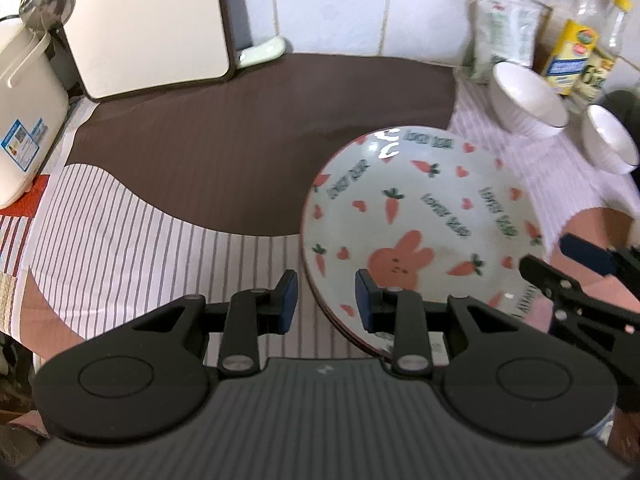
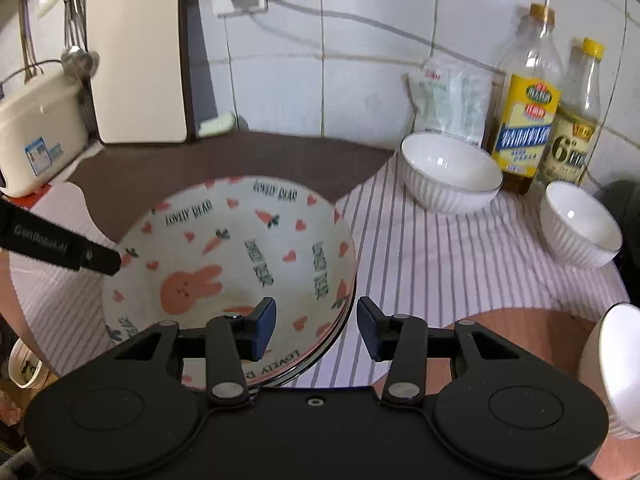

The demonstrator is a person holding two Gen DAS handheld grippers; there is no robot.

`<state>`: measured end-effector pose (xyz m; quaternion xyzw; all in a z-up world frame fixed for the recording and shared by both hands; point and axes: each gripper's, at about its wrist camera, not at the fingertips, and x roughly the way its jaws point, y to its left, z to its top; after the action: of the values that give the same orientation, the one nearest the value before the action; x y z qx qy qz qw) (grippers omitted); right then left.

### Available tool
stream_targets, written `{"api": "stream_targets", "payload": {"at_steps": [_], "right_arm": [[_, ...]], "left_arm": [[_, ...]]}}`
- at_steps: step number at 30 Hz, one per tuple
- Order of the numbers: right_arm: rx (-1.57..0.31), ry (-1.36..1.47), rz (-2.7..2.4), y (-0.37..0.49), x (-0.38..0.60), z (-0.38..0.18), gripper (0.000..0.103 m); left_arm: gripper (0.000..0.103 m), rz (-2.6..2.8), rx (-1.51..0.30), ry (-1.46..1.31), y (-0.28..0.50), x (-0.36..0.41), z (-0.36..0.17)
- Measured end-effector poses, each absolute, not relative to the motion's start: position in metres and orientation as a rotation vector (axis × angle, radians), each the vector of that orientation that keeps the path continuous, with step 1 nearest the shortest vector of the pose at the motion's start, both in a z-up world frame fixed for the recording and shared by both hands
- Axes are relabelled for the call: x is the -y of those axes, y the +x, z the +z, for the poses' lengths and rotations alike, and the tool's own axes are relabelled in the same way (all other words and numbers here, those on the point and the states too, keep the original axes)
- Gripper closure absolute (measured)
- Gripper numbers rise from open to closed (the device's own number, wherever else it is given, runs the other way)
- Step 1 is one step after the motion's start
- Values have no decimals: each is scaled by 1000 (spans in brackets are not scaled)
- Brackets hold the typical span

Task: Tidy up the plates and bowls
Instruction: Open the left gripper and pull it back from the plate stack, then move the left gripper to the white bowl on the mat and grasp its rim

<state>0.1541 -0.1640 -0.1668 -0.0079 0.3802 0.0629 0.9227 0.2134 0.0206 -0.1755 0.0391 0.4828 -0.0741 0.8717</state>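
On striped cloth (image 2: 440, 264), centre: rabbit-print plates (image 2: 240, 256) stacked, top one held nothing. L gripper (image 1: 326, 300) fingers apart, straddling stack's left rim, not clamped. R gripper (image 2: 316, 326) fingers apart astride right rim, likewise not gripping. Two white ribbed bowls (image 2: 452, 178) (image 2: 580, 228) sat upright w/ nothing visible inside, behind-right, near oil bottles (image 2: 524, 108) at tiled wall (image 2: 360, 60). Brown mat (image 1: 260, 140) lay behind plates; cutting board (image 1: 148, 24) and rice cooker (image 1: 24, 112) far left

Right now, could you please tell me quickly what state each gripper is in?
Left gripper: open, straddling the near-left rim of the rabbit-print plate, holding nothing.
Right gripper: open, straddling the plate's right rim, holding nothing.
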Motion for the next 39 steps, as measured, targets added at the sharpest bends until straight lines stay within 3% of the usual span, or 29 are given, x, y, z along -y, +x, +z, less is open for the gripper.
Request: {"api": "stream_targets", "payload": {"at_steps": [15, 17, 21, 39], "right_arm": [[-666, 73, 91, 92, 217, -114, 52], [-647, 57, 82, 81, 222, -107, 48], [-611, 18, 65, 63, 231, -99, 42], [-612, 28, -166, 25, 299, -138, 28]], "left_arm": [[60, -279, -998, 90, 154, 2, -131], [52, -297, -989, 93, 148, 9, -126], [50, -337, -964, 108, 140, 26, -118], [34, -492, -902, 66, 124, 105, -129]]}}
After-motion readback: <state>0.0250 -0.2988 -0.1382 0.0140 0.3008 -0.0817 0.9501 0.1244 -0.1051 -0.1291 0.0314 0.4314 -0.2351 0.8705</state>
